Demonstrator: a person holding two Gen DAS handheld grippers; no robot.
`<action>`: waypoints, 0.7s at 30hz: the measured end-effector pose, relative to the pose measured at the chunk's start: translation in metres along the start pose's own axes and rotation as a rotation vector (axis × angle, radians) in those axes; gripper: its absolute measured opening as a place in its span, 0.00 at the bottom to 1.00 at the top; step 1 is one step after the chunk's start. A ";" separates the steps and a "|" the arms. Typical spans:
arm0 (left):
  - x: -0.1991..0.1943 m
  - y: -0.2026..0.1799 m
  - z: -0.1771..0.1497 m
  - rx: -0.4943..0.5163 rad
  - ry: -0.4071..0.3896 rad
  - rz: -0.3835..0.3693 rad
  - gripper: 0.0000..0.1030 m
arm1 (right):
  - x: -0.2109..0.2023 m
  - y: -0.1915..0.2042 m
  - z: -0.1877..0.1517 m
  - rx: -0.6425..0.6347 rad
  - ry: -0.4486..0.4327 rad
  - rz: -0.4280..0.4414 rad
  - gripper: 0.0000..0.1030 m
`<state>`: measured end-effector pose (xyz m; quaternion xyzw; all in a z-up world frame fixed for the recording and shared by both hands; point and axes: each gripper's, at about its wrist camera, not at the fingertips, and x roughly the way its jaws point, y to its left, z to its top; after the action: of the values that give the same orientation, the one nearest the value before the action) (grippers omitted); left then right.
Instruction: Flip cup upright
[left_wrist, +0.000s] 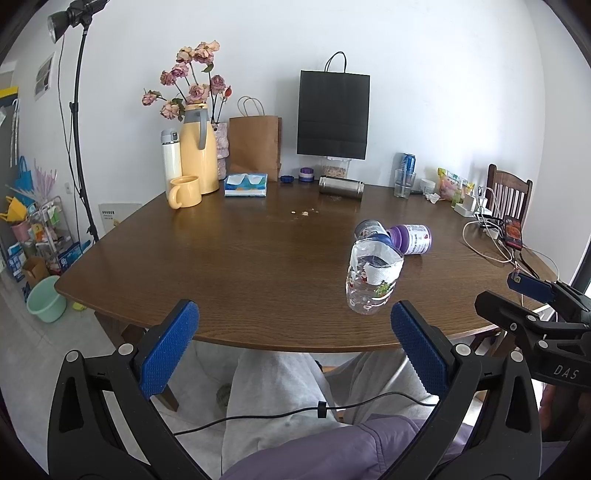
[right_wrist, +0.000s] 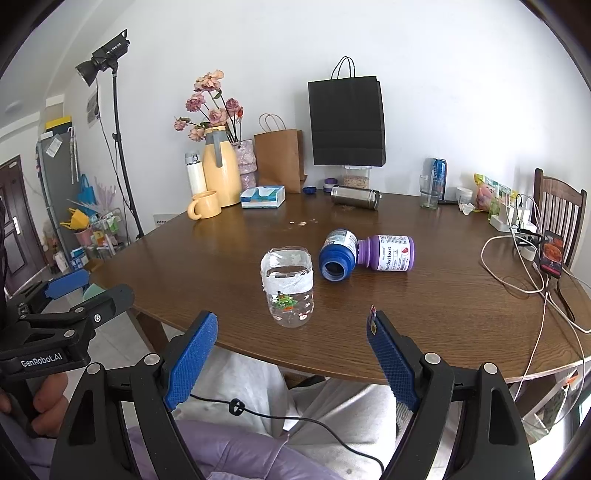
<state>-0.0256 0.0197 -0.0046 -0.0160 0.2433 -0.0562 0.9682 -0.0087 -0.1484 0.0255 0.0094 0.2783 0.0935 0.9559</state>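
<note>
The cup (right_wrist: 288, 288) is a clear plastic one with a white band and small Christmas pictures. It stands upright on the brown table (right_wrist: 424, 325) near the front edge, mouth up. It also shows in the left wrist view (left_wrist: 371, 280). My right gripper (right_wrist: 291, 332) is open and empty, just in front of the cup and off the table edge. My left gripper (left_wrist: 295, 325) is open and empty, to the left of the cup at the table edge. Each gripper shows at the side of the other's view.
A blue jar (right_wrist: 338, 254) and a purple bottle (right_wrist: 388, 253) lie on their sides just behind the cup. A yellow mug (right_wrist: 205, 208), yellow jug, tissue box, steel flask, glass and can stand at the back. Cables and a phone (right_wrist: 550, 254) lie at the right.
</note>
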 end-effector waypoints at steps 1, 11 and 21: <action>0.000 0.000 0.000 0.000 -0.001 0.000 1.00 | 0.000 0.000 0.000 -0.001 0.000 -0.001 0.85; 0.000 0.000 0.001 0.000 0.001 0.000 1.00 | 0.000 0.000 0.000 -0.001 0.000 0.001 0.84; 0.000 0.001 0.001 0.001 0.001 -0.001 1.00 | 0.000 0.000 0.000 -0.001 -0.001 0.000 0.85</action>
<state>-0.0249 0.0205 -0.0034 -0.0159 0.2437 -0.0570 0.9681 -0.0083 -0.1486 0.0254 0.0091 0.2778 0.0936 0.9560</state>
